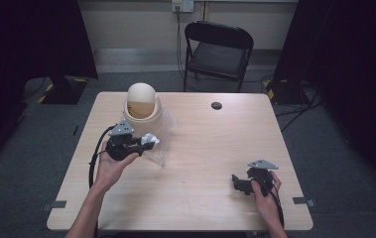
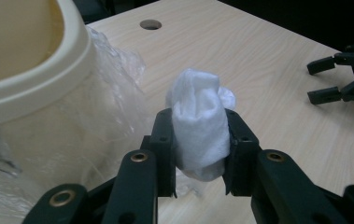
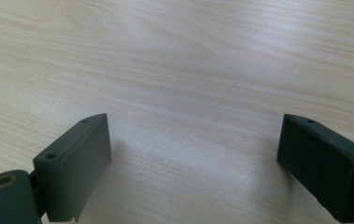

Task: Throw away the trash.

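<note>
Left side of the light wooden table: a cream swing-lid bin stands at about 11 o'clock from table centre, with a crumpled clear plastic bag spread around its base and trailing toward 5 o'clock of it.

The left gripper, held in the person's left hand, sits just at 6 o'clock of the bin, above the plastic. Its jaws are pinching a wad of white tissue; in the left gripper view both pads press on the wad's sides, and the wad stands upright between them, bulging above and below the pads. The tissue is off the table surface, with the bin rim at 10 o'clock in that view and the plastic right beside it.

A round dark cable hole lies at 12 o'clock of table centre.

Right side: the right gripper, in the right hand, rests low near the table's 4 o'clock edge, well apart from the tissue. Its jaws are spread wide with bare wood between them.
</note>
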Motion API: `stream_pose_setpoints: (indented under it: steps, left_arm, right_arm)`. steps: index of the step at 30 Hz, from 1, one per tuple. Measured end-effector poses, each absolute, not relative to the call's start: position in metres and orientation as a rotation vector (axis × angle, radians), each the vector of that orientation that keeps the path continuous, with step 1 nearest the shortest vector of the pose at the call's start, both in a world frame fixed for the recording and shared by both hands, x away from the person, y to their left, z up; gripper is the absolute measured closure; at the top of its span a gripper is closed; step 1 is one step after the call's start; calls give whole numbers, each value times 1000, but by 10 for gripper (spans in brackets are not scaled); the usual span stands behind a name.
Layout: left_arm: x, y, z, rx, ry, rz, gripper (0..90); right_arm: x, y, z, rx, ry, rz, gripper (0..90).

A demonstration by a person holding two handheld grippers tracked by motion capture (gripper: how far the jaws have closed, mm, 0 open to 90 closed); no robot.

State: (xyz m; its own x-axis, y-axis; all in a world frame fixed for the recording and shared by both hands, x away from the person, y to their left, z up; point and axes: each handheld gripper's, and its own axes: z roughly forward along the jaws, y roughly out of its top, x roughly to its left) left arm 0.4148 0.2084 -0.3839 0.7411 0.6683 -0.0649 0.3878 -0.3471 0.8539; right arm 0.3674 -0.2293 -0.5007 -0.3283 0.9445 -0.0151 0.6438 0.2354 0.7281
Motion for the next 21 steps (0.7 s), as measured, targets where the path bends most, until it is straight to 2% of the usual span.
stream_pose_setpoints:
  steps: [21]
  left_arm:
    - [454, 227, -355, 1916, 869, 383, 701]
  right_arm:
    - [367, -229, -501, 1453, 2058, 876, 89]
